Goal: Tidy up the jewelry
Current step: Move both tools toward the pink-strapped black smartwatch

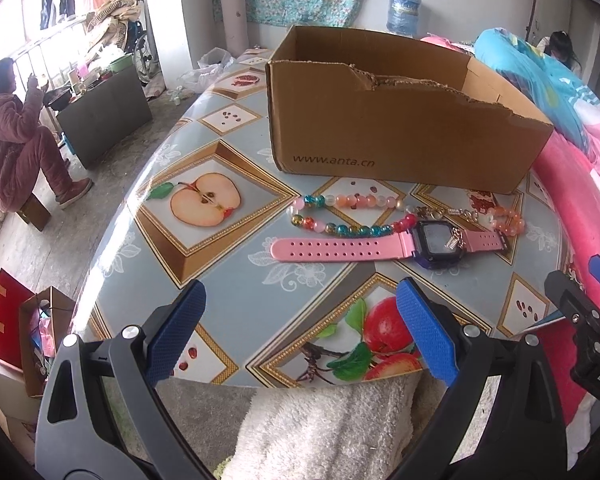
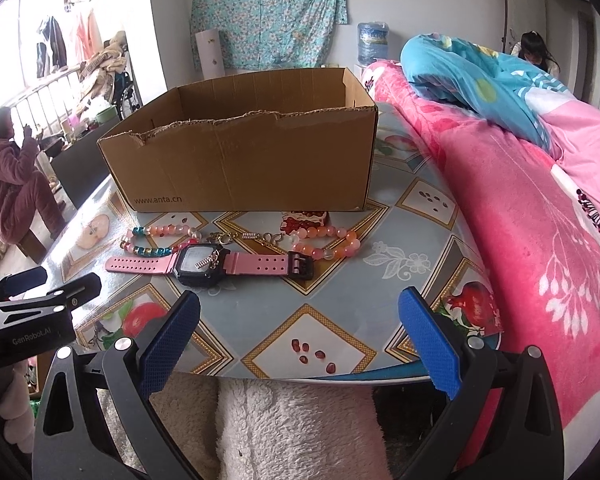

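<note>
Closest in, both tools hang just off the near edge of the table (image 2: 340, 292), over a fluffy white lap: the left gripper (image 1: 300, 332) has its blue pads spread wide with nothing between them, and the right gripper (image 2: 300, 340) is spread the same way, also empty. A little farther onto the fruit-patterned tabletop lies the jewelry, bunched in one row. The pink watch (image 2: 204, 264) lies flat with its strap stretched out sideways, a small metal charm (image 2: 206, 261) resting across its face. Just behind it, touching or nearly so, runs the bead bracelet (image 1: 340, 216), a colourful loop at one end joined by a short chain to an orange loop (image 2: 332, 244) at the other. Beyond that stands the cardboard box (image 2: 252, 160), open-topped with a torn front rim; I cannot see whether anything is in it. Nothing looks picked up yet, so I would judge this the very start: reaching for a first piece. The next move calls for lowering one tool over the watch strap or the beads and pinching gently, minding that the charm and chain may drag the neighbouring piece along.
</note>
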Demonstrator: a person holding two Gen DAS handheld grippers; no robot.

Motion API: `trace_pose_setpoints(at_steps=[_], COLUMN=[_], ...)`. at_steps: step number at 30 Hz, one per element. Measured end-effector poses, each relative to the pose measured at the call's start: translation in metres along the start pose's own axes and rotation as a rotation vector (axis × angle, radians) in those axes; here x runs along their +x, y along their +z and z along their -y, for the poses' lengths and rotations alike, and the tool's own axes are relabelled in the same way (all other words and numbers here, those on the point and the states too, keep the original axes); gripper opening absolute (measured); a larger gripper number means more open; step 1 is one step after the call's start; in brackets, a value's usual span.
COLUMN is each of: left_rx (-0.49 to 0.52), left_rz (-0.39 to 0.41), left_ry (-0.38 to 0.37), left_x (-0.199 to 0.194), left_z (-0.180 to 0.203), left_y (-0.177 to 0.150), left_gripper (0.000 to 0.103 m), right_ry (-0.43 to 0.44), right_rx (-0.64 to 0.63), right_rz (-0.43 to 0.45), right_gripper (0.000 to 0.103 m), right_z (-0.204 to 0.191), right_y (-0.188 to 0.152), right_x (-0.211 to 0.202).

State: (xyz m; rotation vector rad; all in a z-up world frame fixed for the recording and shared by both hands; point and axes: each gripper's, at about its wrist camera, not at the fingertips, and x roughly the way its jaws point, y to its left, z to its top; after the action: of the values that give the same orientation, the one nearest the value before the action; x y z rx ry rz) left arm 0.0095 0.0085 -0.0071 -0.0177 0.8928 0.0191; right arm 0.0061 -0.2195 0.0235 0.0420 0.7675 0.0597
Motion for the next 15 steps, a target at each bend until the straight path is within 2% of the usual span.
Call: trace_pose_setpoints(at_steps=[5, 9, 15], left_rx=[0.033, 0.108, 0.169], left_rz=[0.071, 0.123, 0.164], left_ry=[-0.024, -0.049, -0.054], left_x=[0.006, 0.013, 0.028], left_z=[-0.002, 0.010, 0.022], left_y=[0.007, 0.009, 0.015], left_gripper=[0.092, 0.092, 0.092], right_ry=[0.075, 0.161, 0.255], right_rx=[-0.041, -0.118, -0.195], right_rz=[0.027, 0.032, -0.036], right_gripper=[0.096, 0.085, 0.066], right_z=[-0.004, -0.018, -0.034], right_y=[0.008, 0.014, 0.024], right_x=[0.005, 0.014, 0.044])
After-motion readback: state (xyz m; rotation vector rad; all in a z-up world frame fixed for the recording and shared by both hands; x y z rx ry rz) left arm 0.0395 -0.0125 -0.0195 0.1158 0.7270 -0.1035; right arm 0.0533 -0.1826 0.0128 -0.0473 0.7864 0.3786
